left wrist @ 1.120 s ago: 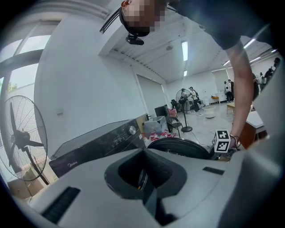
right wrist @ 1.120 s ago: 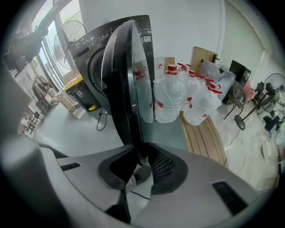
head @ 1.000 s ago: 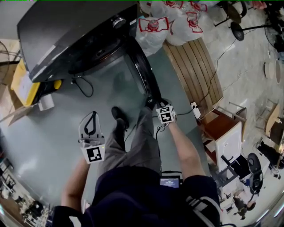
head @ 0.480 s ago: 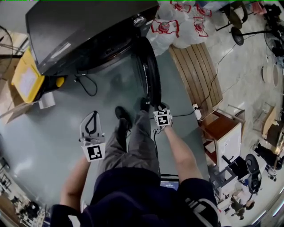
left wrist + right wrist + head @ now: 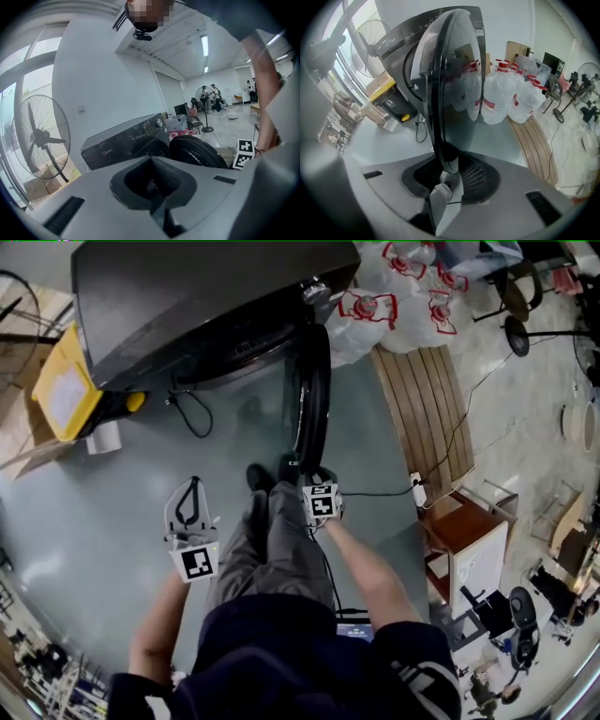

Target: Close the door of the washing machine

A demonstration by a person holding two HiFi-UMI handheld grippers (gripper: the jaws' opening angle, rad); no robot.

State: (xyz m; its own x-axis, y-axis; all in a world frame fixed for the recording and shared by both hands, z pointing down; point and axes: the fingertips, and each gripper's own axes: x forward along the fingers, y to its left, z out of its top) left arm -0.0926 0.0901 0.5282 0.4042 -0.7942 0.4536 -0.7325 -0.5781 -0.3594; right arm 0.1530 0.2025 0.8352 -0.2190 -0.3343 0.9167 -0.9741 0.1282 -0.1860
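The right gripper has just been opening its jaws; they stand released, with the rim of the half-open door between them. The left gripper is clenched empty, the washing machine well beyond its jaws.

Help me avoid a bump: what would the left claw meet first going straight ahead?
Probably the black front of the washing machine, beside its open door; nothing shows between, though depth is unclear.
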